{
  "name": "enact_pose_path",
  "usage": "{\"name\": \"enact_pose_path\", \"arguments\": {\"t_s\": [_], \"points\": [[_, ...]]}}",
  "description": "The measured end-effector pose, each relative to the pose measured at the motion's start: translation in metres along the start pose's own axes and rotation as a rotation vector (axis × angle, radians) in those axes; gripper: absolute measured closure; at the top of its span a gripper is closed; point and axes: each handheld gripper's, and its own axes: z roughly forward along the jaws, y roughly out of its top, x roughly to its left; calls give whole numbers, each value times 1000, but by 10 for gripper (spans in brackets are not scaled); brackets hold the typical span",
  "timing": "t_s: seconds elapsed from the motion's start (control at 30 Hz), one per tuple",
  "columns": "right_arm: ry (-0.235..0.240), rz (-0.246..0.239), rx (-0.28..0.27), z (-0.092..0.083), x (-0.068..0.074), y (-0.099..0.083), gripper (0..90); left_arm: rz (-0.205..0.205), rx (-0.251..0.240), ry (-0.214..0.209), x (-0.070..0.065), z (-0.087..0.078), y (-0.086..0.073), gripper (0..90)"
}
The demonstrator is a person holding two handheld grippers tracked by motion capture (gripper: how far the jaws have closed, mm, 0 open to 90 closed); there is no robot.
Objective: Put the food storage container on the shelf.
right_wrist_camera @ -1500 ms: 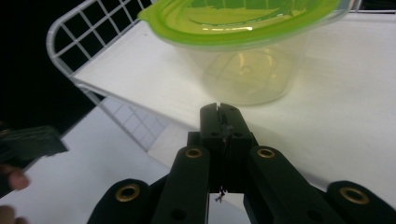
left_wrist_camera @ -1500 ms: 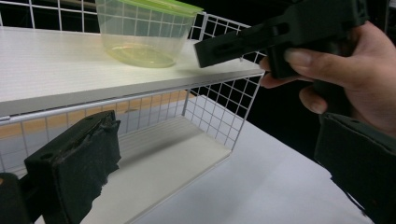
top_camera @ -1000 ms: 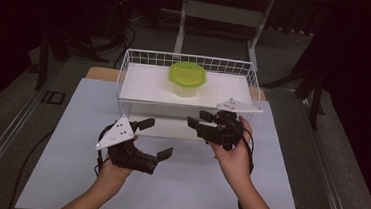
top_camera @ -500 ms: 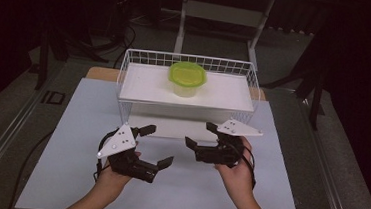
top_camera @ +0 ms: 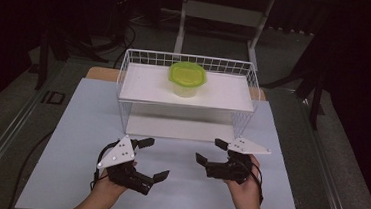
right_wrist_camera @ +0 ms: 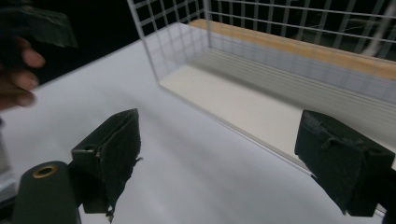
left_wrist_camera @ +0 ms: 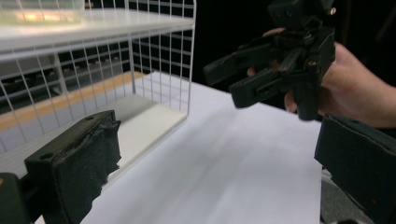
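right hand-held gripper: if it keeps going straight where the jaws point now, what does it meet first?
Probably the wire rack. The right hand-held gripper, jaws open and empty, looks across bare white table cover toward the near edge of the rack's lower shelf. Depth is unclear; it may touch the cover first.

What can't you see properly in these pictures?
- What is inside the tub with the green lid: in the high view the lid covers it; in the left gripper view the top edge cuts it off.
- The wire rack: its lower level is partly hidden by its top shelf in the high view.
- The person's arms: the high view's bottom edge cuts them off.
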Motion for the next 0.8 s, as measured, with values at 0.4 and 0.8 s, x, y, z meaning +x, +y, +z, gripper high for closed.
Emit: {"name": "enact_pose_path", "arguments": {"t_s": [0.4, 0.8], "points": [[-21, 22, 49, -17, -11, -29, 142, -9, 80, -16, 2, -4, -29, 7], [-23, 13, 82, -34, -11, -53, 139, -17, 102, -27, 1, -13, -44, 7]]}}
